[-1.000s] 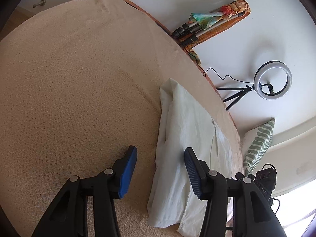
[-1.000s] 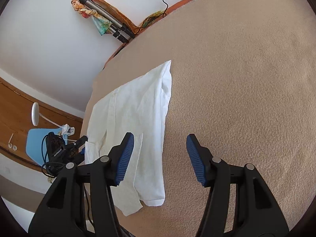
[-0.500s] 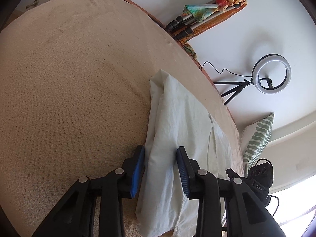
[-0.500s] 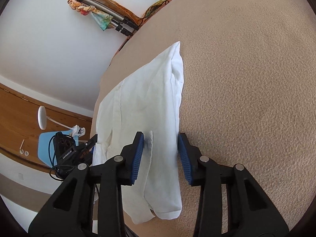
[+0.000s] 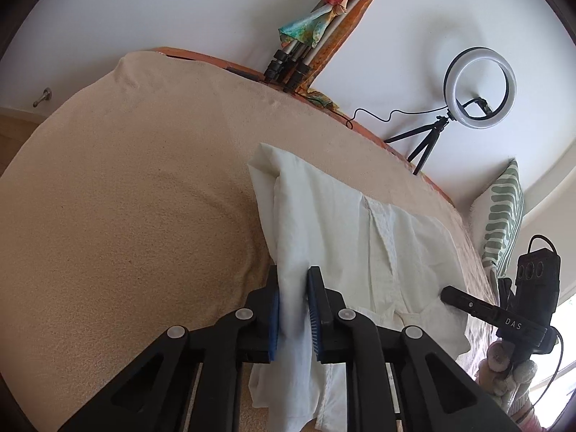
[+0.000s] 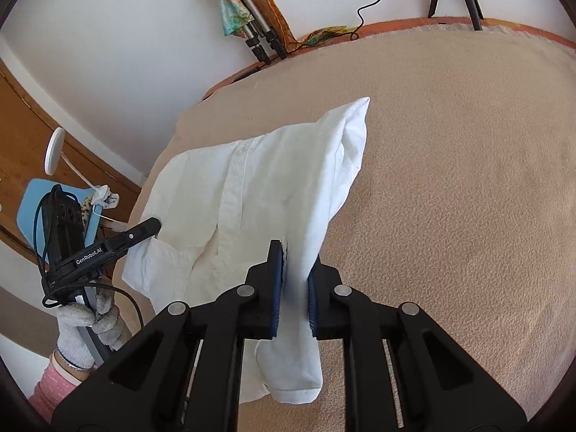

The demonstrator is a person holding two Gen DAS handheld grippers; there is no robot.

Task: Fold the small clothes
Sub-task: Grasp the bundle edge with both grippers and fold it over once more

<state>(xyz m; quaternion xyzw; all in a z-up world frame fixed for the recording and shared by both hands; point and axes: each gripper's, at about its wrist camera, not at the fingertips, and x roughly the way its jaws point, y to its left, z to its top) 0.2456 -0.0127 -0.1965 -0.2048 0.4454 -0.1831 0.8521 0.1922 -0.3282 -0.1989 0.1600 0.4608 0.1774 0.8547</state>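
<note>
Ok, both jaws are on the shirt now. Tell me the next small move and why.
Probably lift both ends together and carry the pinched edge across to fold it. The left gripper and right gripper are closing on the same long edge of the white shirt, cloth pressed between the pads, the rest lying flat on the beige blanket.

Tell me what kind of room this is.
Probably a bedroom at home: a wide bed under a beige blanket, a striped pillow at its edge, and a ring light on a tripod against the white wall.

left tool (image 5: 292,309) closing on fabric | right tool (image 6: 294,289) closing on fabric
</note>
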